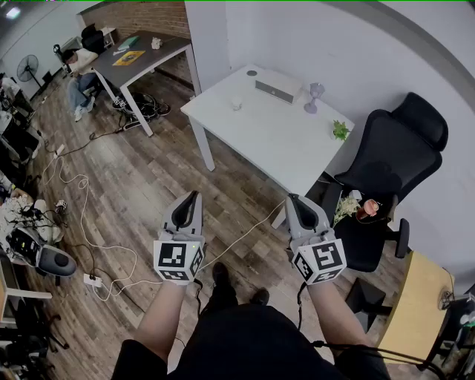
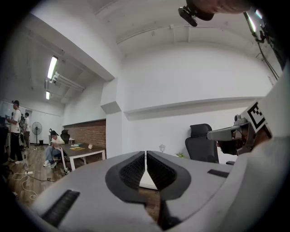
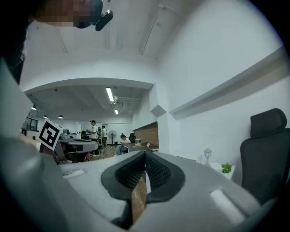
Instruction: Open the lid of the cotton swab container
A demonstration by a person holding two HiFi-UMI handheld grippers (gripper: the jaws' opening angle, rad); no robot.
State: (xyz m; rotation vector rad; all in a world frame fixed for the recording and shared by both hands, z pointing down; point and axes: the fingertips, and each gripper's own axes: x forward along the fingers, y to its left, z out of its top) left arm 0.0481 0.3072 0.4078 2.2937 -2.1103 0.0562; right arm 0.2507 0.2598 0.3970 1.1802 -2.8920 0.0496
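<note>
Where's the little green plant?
In the head view, the little green plant sits at the right edge of the white table, next to the black chair.

An office: white desk (image 1: 260, 122), black swivel chair (image 1: 390, 167), brick wall (image 1: 141, 16).

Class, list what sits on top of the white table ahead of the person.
On the white table: a grey box, a small lamp-shaped ornament, a little green plant and a small pale container, too small to identify. Anything behind the box is hidden.
</note>
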